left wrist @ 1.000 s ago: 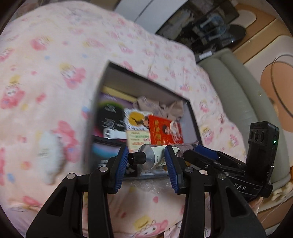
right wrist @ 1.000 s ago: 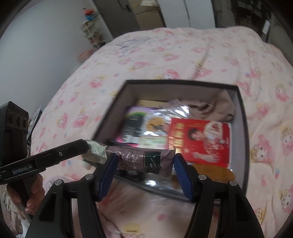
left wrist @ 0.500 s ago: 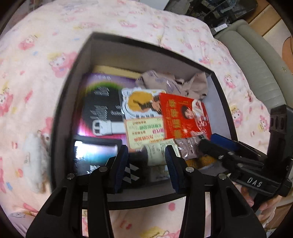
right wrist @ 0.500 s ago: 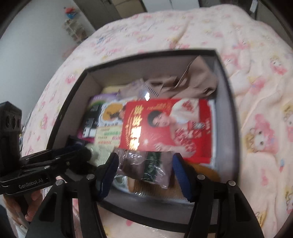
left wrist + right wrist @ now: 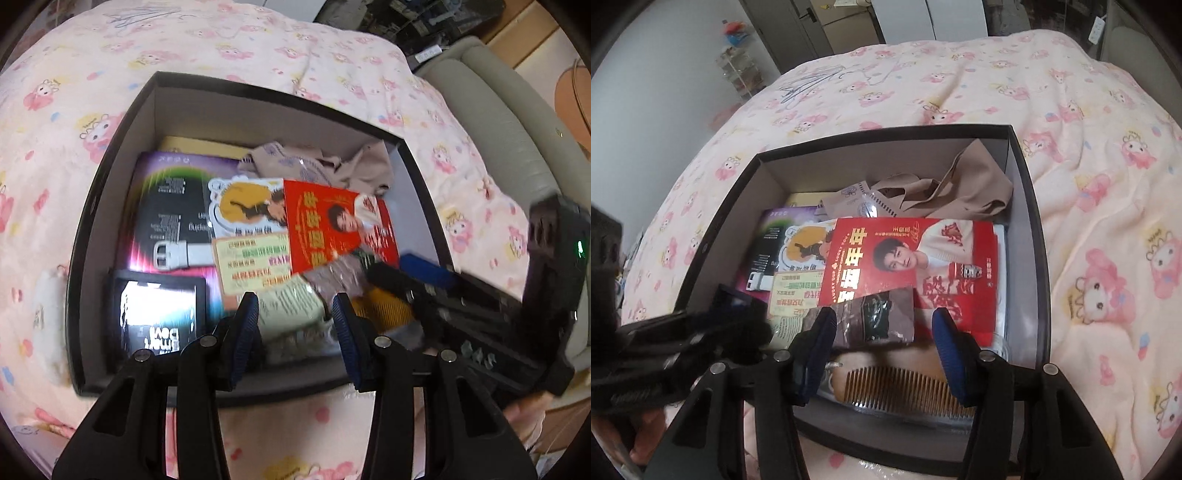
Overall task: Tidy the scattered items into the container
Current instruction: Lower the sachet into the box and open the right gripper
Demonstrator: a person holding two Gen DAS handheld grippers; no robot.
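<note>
Both hands had come down from the bed's pink quilt to hang over the black box, which now filled each view where a second earlier only its near part showed. Inside, from large to small, lay a red card, a purple packet, a beige cloth and a comb along the near wall. The right gripper had just been closing, yet its jaws stood apart around the brown sachet; the left pad seemed to touch it, the right pad stood clear, so I judged it loose or nearly so. That sachet's long axis ran across the jaws, directly ahead of the fingertips and resting on the box contents. The left gripper was partly spread around a pale green tube, blurred; whether the pads pressed it, I could not tell.
</note>
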